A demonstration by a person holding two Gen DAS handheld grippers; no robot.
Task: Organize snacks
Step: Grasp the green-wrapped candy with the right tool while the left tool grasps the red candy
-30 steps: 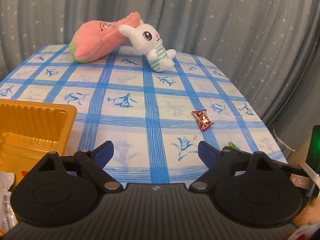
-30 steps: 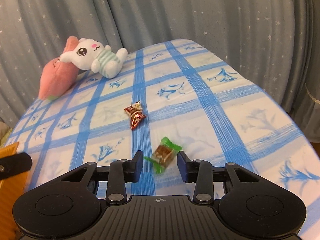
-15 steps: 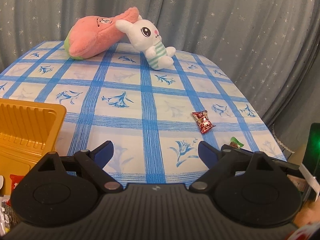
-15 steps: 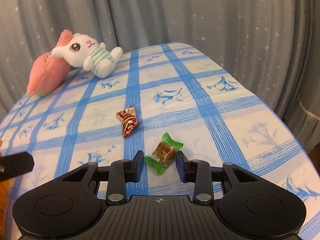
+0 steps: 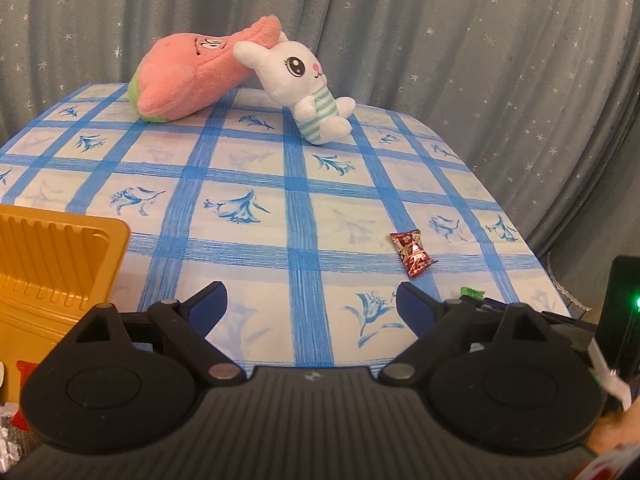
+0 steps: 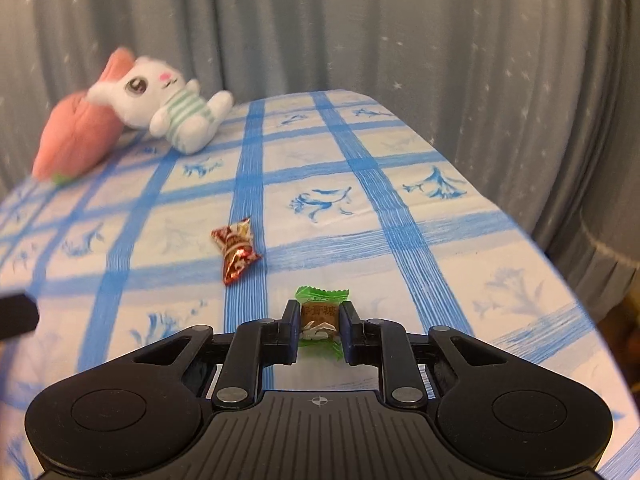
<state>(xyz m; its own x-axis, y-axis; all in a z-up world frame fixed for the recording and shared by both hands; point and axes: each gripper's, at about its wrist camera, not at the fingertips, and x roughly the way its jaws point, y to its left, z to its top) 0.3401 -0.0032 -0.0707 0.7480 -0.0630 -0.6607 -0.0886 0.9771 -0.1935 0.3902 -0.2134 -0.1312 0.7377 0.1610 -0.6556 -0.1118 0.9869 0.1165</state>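
In the right wrist view my right gripper [image 6: 319, 316] is shut on a green-wrapped candy [image 6: 320, 314], both pads pressing its brown middle. A red-wrapped candy [image 6: 236, 254] lies on the blue checked tablecloth [image 6: 400, 220] just ahead and to the left. In the left wrist view my left gripper [image 5: 312, 304] stands open over the cloth with nothing between its fingers. The red candy [image 5: 412, 254] lies ahead to its right, and a tip of the green candy [image 5: 472, 292] shows past the right finger. A yellow ribbed tray [image 5: 52, 264] sits at the left.
A pink plush [image 5: 192, 72] and a white rabbit plush [image 5: 304, 88] lie at the table's far end against a grey starred curtain [image 5: 480, 60]. The table edge drops off on the right. Some wrapped snacks [image 5: 12, 412] show at the lower left corner by the tray.
My right gripper's jaws have closed onto the green candy, which now stands straight between the pads. The right view has rolled a little. The left gripper has stayed open.
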